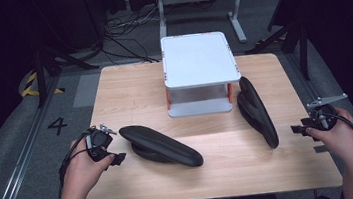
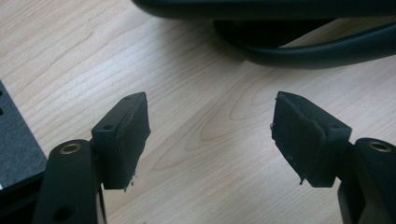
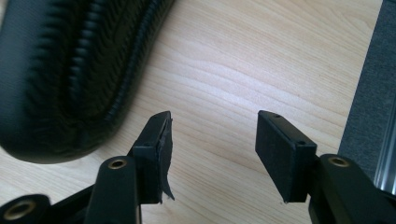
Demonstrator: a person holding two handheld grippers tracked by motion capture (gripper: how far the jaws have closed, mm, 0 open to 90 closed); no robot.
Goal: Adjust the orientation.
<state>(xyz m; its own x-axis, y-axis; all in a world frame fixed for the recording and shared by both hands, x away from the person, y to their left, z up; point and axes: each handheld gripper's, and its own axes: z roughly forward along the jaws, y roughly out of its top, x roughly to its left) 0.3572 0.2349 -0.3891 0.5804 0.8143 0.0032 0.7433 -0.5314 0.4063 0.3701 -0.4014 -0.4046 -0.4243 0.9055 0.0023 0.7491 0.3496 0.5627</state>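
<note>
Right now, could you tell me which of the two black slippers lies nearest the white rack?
The right-hand slipper: its far end lies just beside the rack's right legs, while the left-hand slipper lies apart, nearer the table's front.

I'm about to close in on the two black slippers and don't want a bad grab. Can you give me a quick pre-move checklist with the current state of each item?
1. Left gripper jaws open, nothing between them: ok.
2. Right gripper jaws open, nothing between them: ok.
3. Left slipper lying free on the table, just ahead of the left gripper, untouched: ok.
4. Right slipper on its side by the white shelf, not yet touched: ok.
5. Right slipper clear of the shelf's leg: cannot tell.
</note>
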